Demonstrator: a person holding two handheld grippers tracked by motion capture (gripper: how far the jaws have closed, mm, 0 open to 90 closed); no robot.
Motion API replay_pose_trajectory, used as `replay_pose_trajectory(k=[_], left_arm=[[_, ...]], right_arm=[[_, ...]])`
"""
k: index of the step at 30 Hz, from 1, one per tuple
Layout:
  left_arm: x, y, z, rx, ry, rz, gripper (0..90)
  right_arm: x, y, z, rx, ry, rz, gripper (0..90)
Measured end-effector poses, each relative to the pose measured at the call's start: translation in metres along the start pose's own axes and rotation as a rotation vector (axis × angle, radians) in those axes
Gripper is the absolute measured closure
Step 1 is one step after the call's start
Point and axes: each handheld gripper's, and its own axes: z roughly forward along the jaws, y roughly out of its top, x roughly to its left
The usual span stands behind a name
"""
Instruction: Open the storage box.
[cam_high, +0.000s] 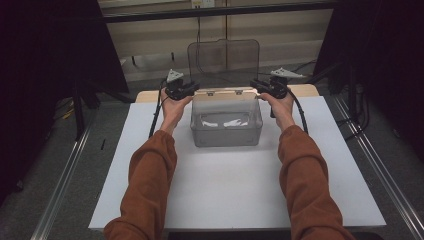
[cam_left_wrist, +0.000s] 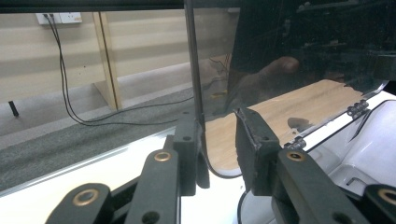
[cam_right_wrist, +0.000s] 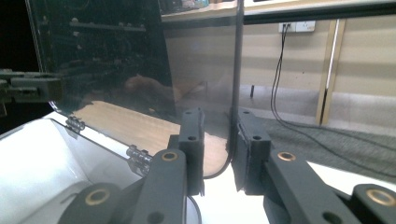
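While both grippers pinch the upright lid (cam_high: 223, 59) edges, left (cam_high: 186, 90) and right (cam_high: 265, 88) | box (cam_high: 226, 131) mid-table | risk: uneven push twists hinges (cam_high: 224, 92), lid slips out

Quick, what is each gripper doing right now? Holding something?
Left gripper: at the left edge of the box's raised clear lid, edge between its jaws; a gap shows, so a firm hold cannot be told.
Right gripper: closed on the lid's right edge.

Clear glossy plastic box (cam_high: 226, 122) with smoky, reflective hinged lid (cam_high: 223, 62); beneath it, matt white sheet (cam_high: 235, 185) over pale wood-grain tabletop (cam_left_wrist: 285, 112). Matt black gripper jaws.
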Motion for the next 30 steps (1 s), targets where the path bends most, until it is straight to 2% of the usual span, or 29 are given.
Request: replay_pose_trajectory(k=[2,7,13,18,21,27,29,30], left_arm=[[0.0002,0.0006,0.0004,0.007,-0.001,0.003,69.6],[0.0005,0.0003,0.0028,0.01,0.002,-0.028,68.6],[0.0012,0.0023,0.004,0.026,0.002,-0.055,68.6],[0.0013,0.0036,0.0043,0.04,0.007,-0.065,68.3],[-0.0007,0.0056,0.0042,0.057,0.021,-0.067,67.9],[0.0006,0.0056,0.006,0.063,0.013,-0.085,66.4],[0.0002,0.0063,0.0071,0.075,0.018,-0.077,64.6],[-0.0001,0.0071,0.0078,0.084,0.018,-0.071,64.1]], right_arm=[[0.0,0.0009,0.0013,0.005,-0.002,0.019,74.4],[-0.001,0.002,0.0029,0.017,-0.004,0.063,74.2],[-0.0009,0.0033,0.0043,0.03,-0.01,0.084,73.9],[-0.0006,0.0046,0.006,0.041,-0.024,0.124,73.8],[-0.0006,0.0049,0.0062,0.045,-0.026,0.13,73.7],[-0.0028,0.005,0.0082,0.05,-0.019,0.149,72.9],[-0.0027,0.0045,0.0087,0.05,-0.02,0.155,72.4],[-0.0034,0.0025,0.0104,0.041,-0.019,0.176,71.7]])
